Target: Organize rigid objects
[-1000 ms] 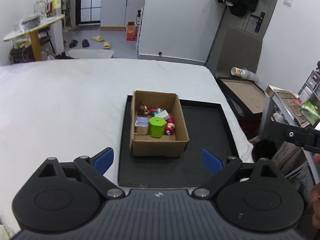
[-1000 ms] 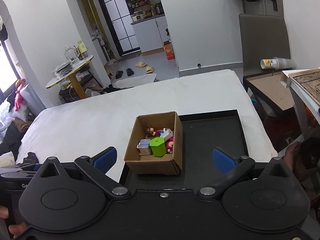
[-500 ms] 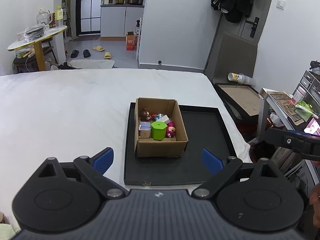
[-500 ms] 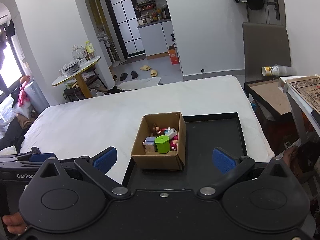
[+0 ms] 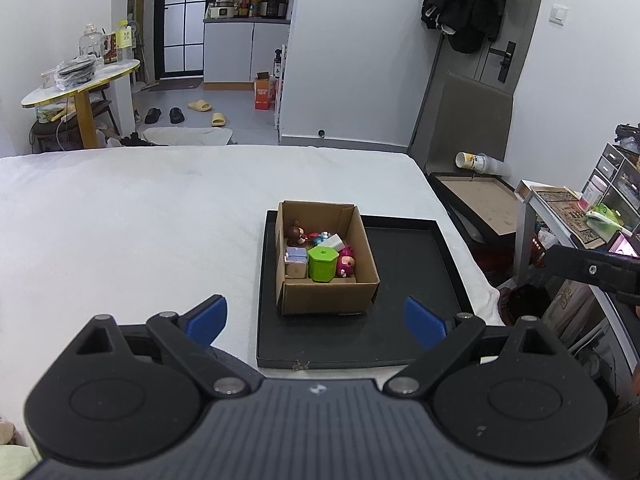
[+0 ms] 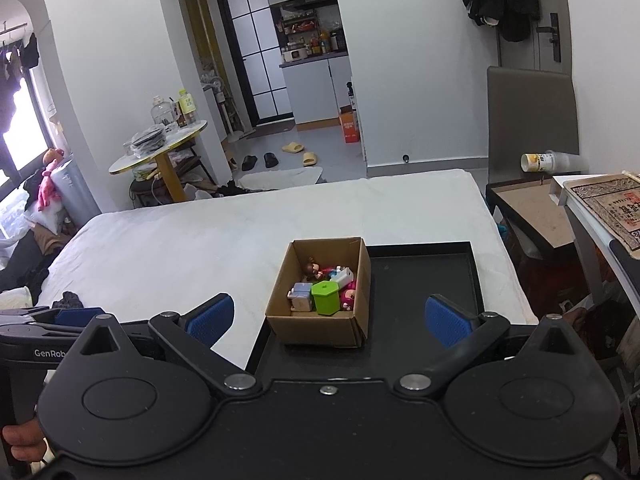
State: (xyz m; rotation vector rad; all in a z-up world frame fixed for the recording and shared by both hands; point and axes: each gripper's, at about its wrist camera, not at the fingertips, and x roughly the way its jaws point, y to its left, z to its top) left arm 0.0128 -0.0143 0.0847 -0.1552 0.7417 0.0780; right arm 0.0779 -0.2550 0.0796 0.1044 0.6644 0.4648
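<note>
Toys (image 5: 320, 254) filled one cardboard box (image 5: 326, 298) on the left part of one black tray (image 5: 412, 280), which lay on a white bed (image 5: 140, 220). Nearest, the left gripper (image 5: 316, 322) and right gripper (image 6: 326, 318) hung back from the box, each released, jaws wide, holding nothing. Countable inside were one green hexagonal tub (image 6: 325, 297), one brown figure and one pink figure. Only the right view showed the left gripper's side; only the left view showed drawers (image 5: 622, 178).

even, bright indoor light, sharp focus, soft shadows, fisheye bending and dark corners at the edges
</note>
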